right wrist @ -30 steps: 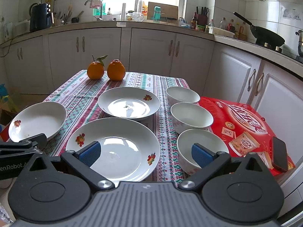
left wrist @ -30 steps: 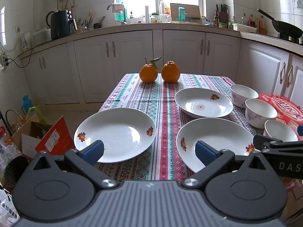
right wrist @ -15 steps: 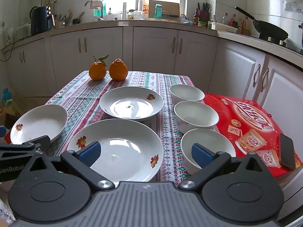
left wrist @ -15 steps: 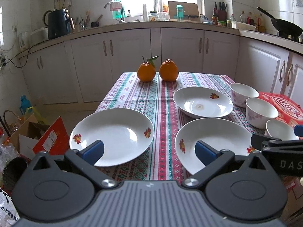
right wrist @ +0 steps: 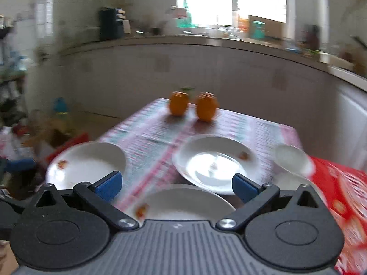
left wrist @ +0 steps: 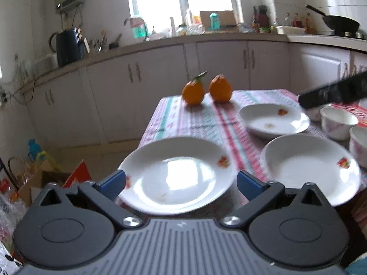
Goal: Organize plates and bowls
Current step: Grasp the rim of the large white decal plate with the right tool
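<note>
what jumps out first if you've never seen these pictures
Two bright oranges at the far end of the striped tablecloth catch the eye first. Nearer, three white plates dominate, the closest one lying right ahead of the open left hand-held gripper. A red package glows at the table's right edge.

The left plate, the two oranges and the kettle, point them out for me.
Left plate (left wrist: 176, 178): left wrist view, on its shiny centre.
Oranges (left wrist: 193, 92): left wrist view, on the leafy one's skin.
Kettle (left wrist: 67, 47): left wrist view, on its dark body.
</note>
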The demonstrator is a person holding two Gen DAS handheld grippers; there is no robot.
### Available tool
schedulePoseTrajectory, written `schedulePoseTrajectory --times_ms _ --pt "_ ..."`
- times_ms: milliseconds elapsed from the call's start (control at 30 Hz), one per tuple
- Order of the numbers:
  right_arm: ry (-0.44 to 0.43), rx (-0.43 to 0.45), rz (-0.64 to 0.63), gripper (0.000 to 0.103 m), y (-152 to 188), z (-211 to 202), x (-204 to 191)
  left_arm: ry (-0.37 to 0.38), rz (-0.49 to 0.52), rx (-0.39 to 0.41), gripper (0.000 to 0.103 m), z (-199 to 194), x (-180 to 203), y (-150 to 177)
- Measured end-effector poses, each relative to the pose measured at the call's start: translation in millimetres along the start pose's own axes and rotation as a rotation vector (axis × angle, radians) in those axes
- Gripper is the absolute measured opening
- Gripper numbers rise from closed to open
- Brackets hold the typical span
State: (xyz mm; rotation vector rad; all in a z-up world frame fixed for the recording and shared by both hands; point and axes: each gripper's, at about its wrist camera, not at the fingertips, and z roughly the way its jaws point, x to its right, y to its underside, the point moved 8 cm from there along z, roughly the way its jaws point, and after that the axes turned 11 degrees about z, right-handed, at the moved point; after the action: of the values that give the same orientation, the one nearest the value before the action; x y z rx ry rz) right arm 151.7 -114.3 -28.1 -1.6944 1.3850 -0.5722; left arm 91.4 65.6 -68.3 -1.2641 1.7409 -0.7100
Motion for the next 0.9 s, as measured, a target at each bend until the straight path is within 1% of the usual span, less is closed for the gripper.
schedulePoseTrajectory --times_ms 67,133,233,300,367,500,600,667,867,900 --pt "-0.057 -0.020 -0.013 0.103 -5 12 -13 -0.012 -0.007 -0.026 0.102 6 -11 10" --pt "-0.102 -0.043 -0.030 0.103 -8 25 -24 0.001 -0.021 -0.049 0.102 11 -20 18" --pt "-0.140 -0.081 -0.063 0.103 -10 41 -39 0.060 -0.044 -0.070 0.102 18 -26 26" --pt "-0.169 -0.111 -0.089 0.103 -11 50 -48 0.116 -0.028 -0.084 0.102 22 -26 31" --pt "-0.192 -0.148 -0.103 0.103 -12 61 -53 0.152 -0.003 -0.089 0.102 24 -25 36" --pt "-0.272 -0.226 -0.113 0.103 -16 80 -69 0.195 0.024 -0.106 0.102 33 -27 42" --pt "-0.311 -0.270 -0.162 0.103 -18 94 -80 0.201 0.042 -0.117 0.102 41 -30 44" --pt "-0.321 -0.303 -0.185 0.103 -20 108 -82 0.207 0.049 -0.128 0.102 48 -31 44" --pt "-0.365 -0.441 -0.197 0.103 -20 158 -84 0.269 0.077 -0.137 0.102 60 -29 45" --pt "-0.386 -0.473 -0.201 0.101 -17 166 -84 0.286 0.080 -0.136 0.102 62 -28 45"
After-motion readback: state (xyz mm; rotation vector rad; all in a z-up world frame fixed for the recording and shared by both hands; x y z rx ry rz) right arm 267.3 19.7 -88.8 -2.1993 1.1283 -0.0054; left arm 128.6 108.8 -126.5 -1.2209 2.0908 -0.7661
